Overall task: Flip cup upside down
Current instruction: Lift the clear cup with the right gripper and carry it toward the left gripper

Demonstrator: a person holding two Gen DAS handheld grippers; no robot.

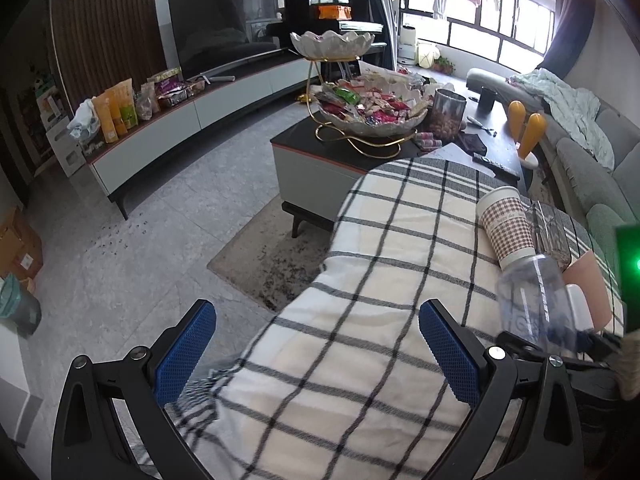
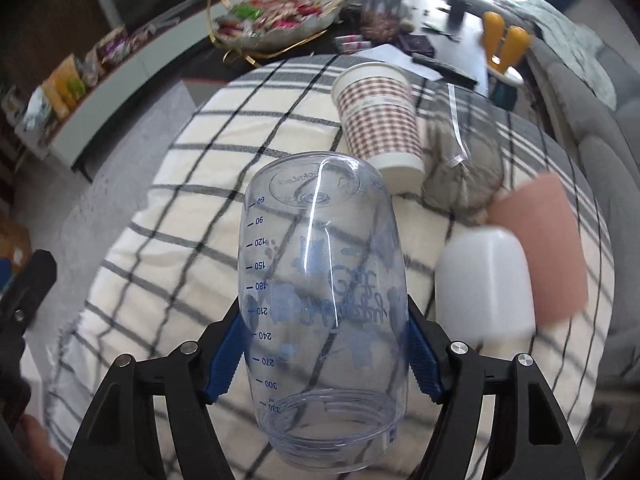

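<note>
Clear cup point(image 2: 320, 300) clamped in our right claw point(image 2: 326, 344), base forward; left claw point(image 1: 316, 348) spread, empty; slick plastic may slip mid-flip.

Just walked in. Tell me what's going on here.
A person is working with a handheld gripper in each hand over a table covered with a checked cloth. The right gripper is shut on a clear plastic cup with measuring marks, held in the air with its base pointing away and its mouth toward the camera. The left gripper is open and holds nothing. A patterned paper cup, a white cup and a pink cup stand upside down on the cloth.
</note>
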